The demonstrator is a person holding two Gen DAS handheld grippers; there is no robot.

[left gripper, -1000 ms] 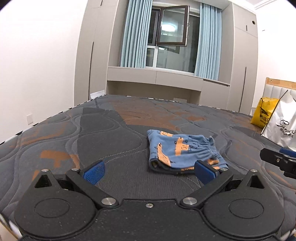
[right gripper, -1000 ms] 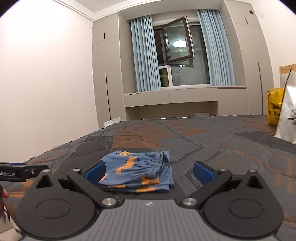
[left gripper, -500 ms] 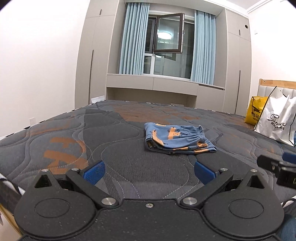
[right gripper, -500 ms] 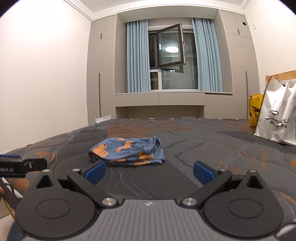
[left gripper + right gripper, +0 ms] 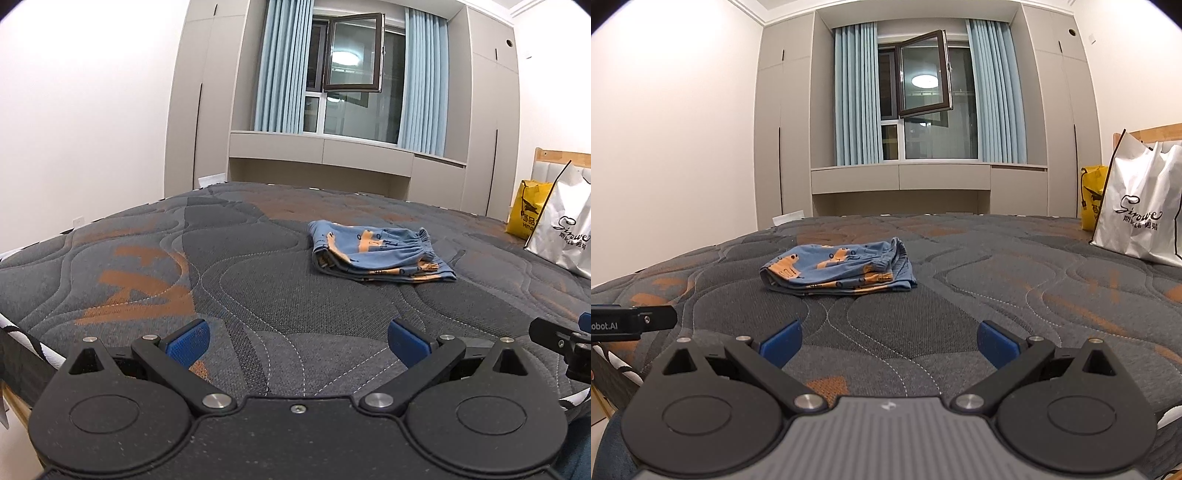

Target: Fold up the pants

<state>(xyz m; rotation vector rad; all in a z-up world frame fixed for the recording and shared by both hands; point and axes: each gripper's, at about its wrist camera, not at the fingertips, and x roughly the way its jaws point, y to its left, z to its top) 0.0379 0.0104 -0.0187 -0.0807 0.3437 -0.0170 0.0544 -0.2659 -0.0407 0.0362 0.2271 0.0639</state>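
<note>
Small blue pants with orange prints (image 5: 376, 254) lie folded into a compact stack on the dark quilted mattress (image 5: 236, 280), and they also show in the right wrist view (image 5: 838, 271). My left gripper (image 5: 298, 339) is open and empty, hovering near the mattress's front edge, well short of the pants. My right gripper (image 5: 889, 341) is open and empty too, at about the same distance back. The right gripper's side shows at the right edge of the left wrist view (image 5: 561, 341); the left gripper's side shows at the left edge of the right wrist view (image 5: 628, 321).
A white shopping bag (image 5: 1141, 214) and a yellow bag (image 5: 1091, 201) stand at the mattress's right side by a wooden headboard. A window with blue curtains (image 5: 923, 96) and grey cabinets lie beyond the far edge. The mattress's front edge is just below the grippers.
Both grippers have pulled back from the folded pants toward the mattress's front edge and tilted up. The pants stay where they were, and both grippers stay open.
</note>
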